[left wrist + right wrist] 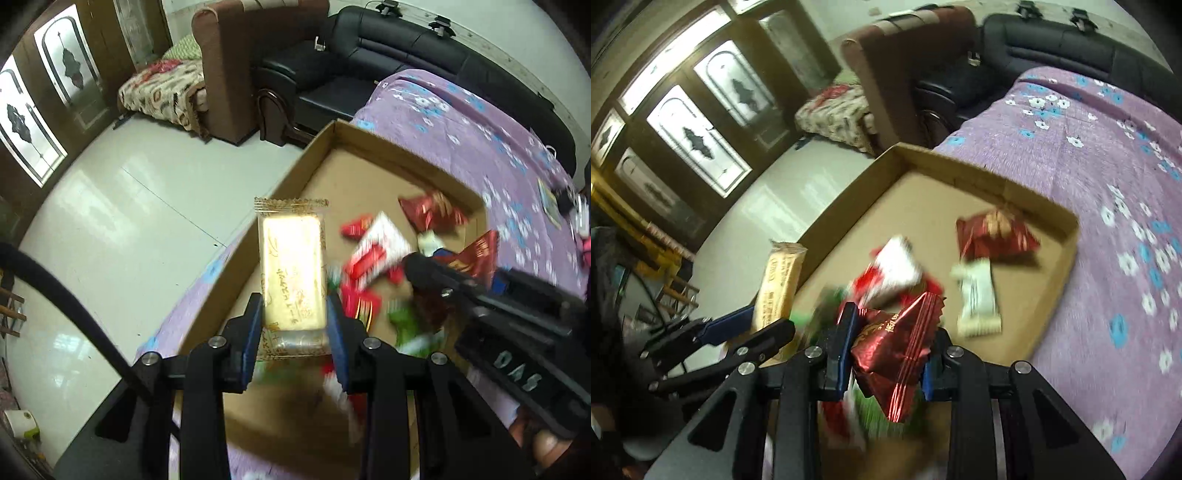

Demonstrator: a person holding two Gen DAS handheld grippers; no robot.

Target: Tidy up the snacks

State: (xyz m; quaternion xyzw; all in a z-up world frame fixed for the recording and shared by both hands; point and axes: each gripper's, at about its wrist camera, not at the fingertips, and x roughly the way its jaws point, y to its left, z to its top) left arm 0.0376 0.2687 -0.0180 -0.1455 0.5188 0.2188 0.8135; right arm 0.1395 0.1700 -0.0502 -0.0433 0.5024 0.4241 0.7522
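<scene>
Purple floral bedding (1089,155) lies under our cardboard tray (1067,258). Our left gripper (295,314) pinches the stiff biscuit bar (291,269) at its lower end. Our right gripper (888,350) squeezes a light, crinkly red packet (897,354) mid-body, likely slippery.

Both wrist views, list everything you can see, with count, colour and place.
Shallow cardboard box: one, brown, on the bedspread.
Floral cotton bedspread: one, purple, under the box.
Gold foil biscuit pack: one, in the left claw.
Dark red crinkled snack pouch: one, in the right claw.
Loose wrapped snacks: a blurred pile, red, white, green, in the box.
Leather sofa: one, black, behind.
Fabric armchair: one, brown, far left.
Left claw: shut.
Right claw: shut.
</scene>
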